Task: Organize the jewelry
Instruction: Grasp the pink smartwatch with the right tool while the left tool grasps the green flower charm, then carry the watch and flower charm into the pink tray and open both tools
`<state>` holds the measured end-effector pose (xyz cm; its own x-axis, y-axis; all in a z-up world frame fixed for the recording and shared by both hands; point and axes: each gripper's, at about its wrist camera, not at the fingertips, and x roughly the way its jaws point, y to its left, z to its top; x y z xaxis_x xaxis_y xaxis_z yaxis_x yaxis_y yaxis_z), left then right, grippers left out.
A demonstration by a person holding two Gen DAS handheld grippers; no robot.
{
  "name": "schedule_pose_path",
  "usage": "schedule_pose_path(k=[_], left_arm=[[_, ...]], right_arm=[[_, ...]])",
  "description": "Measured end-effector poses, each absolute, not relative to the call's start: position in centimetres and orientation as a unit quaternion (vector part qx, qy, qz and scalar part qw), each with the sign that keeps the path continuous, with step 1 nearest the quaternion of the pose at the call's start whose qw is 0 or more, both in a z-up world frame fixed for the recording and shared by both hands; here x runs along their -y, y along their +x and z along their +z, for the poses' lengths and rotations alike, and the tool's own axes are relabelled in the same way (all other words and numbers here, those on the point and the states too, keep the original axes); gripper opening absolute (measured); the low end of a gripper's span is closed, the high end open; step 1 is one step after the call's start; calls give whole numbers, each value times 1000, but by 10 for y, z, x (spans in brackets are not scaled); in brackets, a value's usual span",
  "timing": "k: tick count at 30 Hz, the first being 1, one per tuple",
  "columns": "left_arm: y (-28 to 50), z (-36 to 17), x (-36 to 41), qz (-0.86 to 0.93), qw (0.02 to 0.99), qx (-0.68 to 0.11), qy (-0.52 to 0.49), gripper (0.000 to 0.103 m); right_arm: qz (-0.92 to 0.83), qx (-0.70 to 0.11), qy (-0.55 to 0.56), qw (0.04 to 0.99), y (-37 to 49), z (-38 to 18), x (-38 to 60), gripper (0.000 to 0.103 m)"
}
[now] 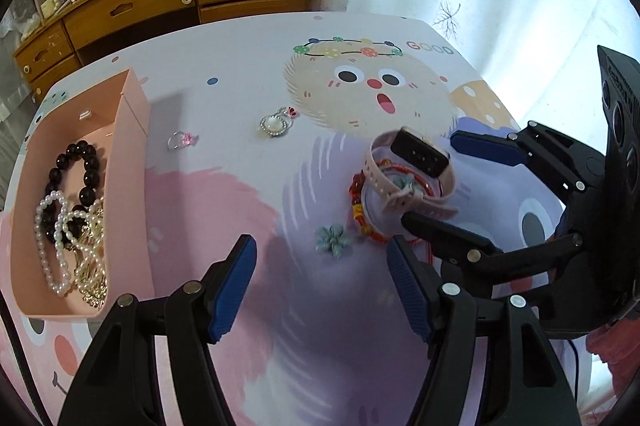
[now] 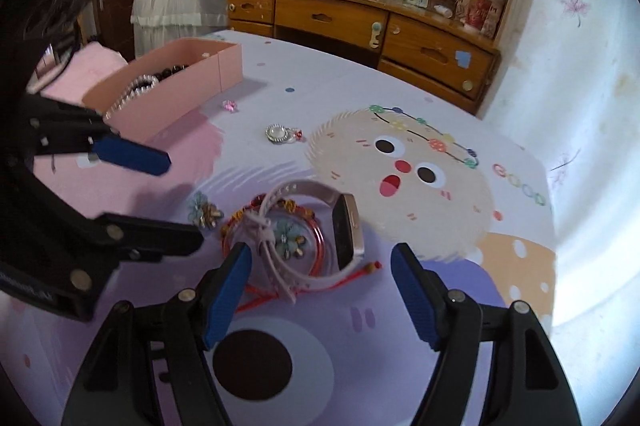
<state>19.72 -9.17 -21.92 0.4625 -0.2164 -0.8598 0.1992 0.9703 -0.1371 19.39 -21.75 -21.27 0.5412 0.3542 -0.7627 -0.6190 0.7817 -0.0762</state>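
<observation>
**Both grippers open over scattered jewelry**

A tabletop under a pastel cartoon-print cloth carries everything. At its left edge sits an open pink rectangular box, holding a dark round-bead bracelet, white pearl strands and a gold chain piece.

The left gripper is spread wide, empty, above the cloth between box and watch. The right gripper, fingers equally wide and holding nothing, flanks a pale pink strap wristwatch with a black rectangular face, which lies on a red beaded cord bracelet.

A pale blue flower brooch lies just beside the bracelet. Farther off rest a round white-stone pendant with a crystal rim and a small pink-stone ring.
</observation>
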Motion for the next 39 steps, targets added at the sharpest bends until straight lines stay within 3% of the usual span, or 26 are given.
schedule_pose_path(k=[7, 8, 10, 12, 21, 39], left_arm=[[201, -222, 104, -119, 851, -512, 15, 32], [201, -224, 106, -120, 849, -514, 18, 25], [199, -225, 109, -117, 848, -517, 25, 19], [199, -227, 111, -113, 847, -519, 29, 18], [195, -217, 106, -103, 853, -512, 18, 18], [170, -184, 81, -96, 861, -499, -12, 18]], right_arm=[[310, -394, -148, 852, 203, -213, 223, 72], [312, -394, -147, 852, 203, -213, 224, 71], [319, -395, -145, 849, 204, -213, 223, 65], [326, -397, -144, 846, 204, -213, 223, 54], [324, -401, -118, 849, 206, -210, 226, 42], [304, -392, -69, 866, 193, -171, 214, 32]])
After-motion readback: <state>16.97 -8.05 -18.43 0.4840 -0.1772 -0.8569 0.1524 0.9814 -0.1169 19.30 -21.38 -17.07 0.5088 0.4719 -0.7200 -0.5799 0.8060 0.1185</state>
